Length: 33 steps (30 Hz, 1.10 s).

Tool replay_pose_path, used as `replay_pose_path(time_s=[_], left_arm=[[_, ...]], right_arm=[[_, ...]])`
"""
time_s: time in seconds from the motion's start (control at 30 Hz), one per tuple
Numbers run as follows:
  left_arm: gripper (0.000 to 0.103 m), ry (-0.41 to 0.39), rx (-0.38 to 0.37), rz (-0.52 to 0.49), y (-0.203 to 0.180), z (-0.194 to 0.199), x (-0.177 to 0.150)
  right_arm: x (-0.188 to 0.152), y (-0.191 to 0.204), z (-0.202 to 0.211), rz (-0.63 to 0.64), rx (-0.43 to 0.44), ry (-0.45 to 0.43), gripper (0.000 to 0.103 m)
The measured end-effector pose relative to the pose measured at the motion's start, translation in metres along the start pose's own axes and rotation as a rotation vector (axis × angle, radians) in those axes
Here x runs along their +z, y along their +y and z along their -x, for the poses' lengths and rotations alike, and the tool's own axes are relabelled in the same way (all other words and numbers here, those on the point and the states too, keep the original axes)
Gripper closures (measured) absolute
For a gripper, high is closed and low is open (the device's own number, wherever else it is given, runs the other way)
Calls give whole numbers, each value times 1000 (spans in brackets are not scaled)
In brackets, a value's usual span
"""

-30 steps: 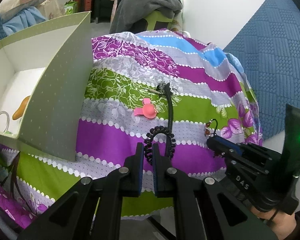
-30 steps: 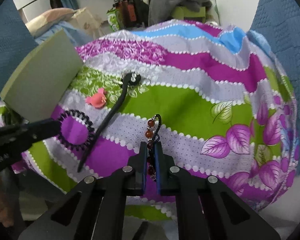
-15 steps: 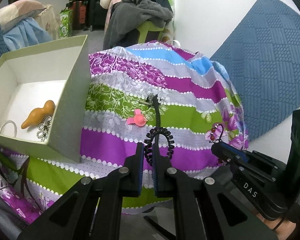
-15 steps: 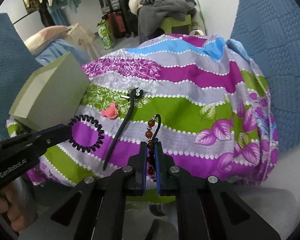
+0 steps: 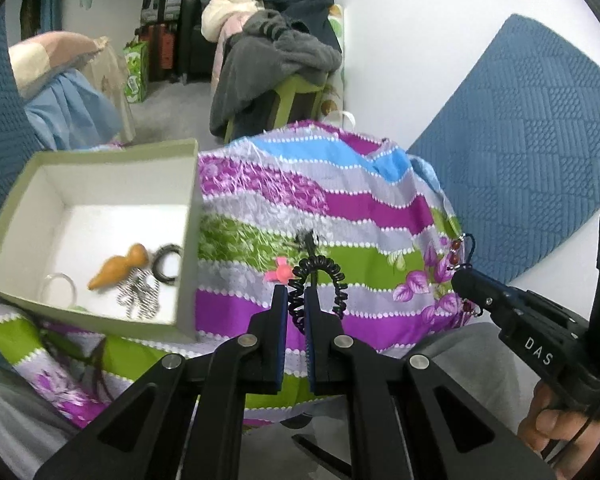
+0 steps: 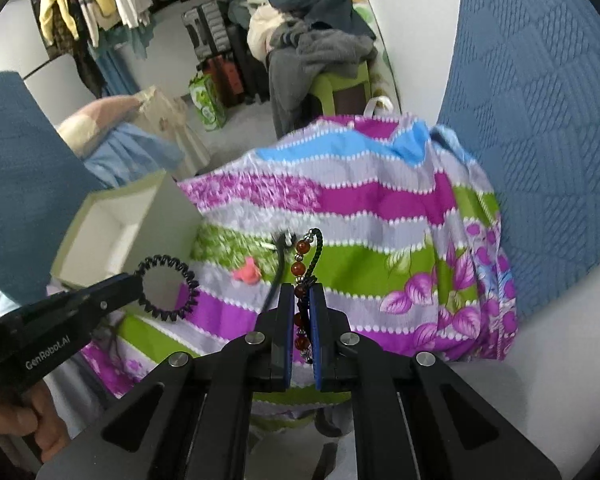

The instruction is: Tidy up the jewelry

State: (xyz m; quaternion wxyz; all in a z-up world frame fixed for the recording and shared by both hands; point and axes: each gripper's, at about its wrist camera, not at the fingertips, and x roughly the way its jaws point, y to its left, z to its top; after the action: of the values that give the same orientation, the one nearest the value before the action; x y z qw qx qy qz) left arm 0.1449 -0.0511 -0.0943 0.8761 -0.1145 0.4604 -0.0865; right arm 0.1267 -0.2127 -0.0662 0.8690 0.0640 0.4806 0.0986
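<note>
My left gripper [image 5: 296, 292] is shut on a black spiral hair tie [image 5: 320, 276], held in the air above the striped purple and green cloth [image 5: 360, 208]. In the right wrist view the left gripper [image 6: 132, 284] shows that same hair tie [image 6: 166, 259] as a full ring. My right gripper [image 6: 302, 292] is shut on a bracelet of red-brown beads on black cord [image 6: 300, 268], also clear of the cloth. A pale green open box [image 5: 192, 216] stands at the left. A pink clip [image 5: 280, 274] and a black hair stick [image 6: 278, 276] lie on the cloth.
Inside the box lie an orange gourd-shaped piece [image 5: 120, 268], a clear bangle [image 5: 58, 286], a silver chain [image 5: 138, 300] and another black hair tie [image 5: 168, 266]. A stool piled with clothes [image 5: 284, 52] stands behind. A blue quilted mat [image 5: 520, 160] leans at the right.
Both grippers have risen off the cloth, the left with the spiral hair tie and the right with the beaded bracelet. The box's inside has come further into view.
</note>
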Motion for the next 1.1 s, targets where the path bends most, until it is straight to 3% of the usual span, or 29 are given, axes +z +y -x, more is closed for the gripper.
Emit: replay_pose_path(time_s=[0.7, 0.9, 1.1], left_arm=[[101, -174, 19, -5, 45, 113, 80], [103, -188, 30, 20, 77, 127, 91], [103, -161, 42, 75, 125, 125, 85]], right_arm=[[88, 79, 64, 53, 30, -156, 97], [103, 114, 57, 90, 63, -164, 97], [102, 153, 25, 141, 105, -101, 97]])
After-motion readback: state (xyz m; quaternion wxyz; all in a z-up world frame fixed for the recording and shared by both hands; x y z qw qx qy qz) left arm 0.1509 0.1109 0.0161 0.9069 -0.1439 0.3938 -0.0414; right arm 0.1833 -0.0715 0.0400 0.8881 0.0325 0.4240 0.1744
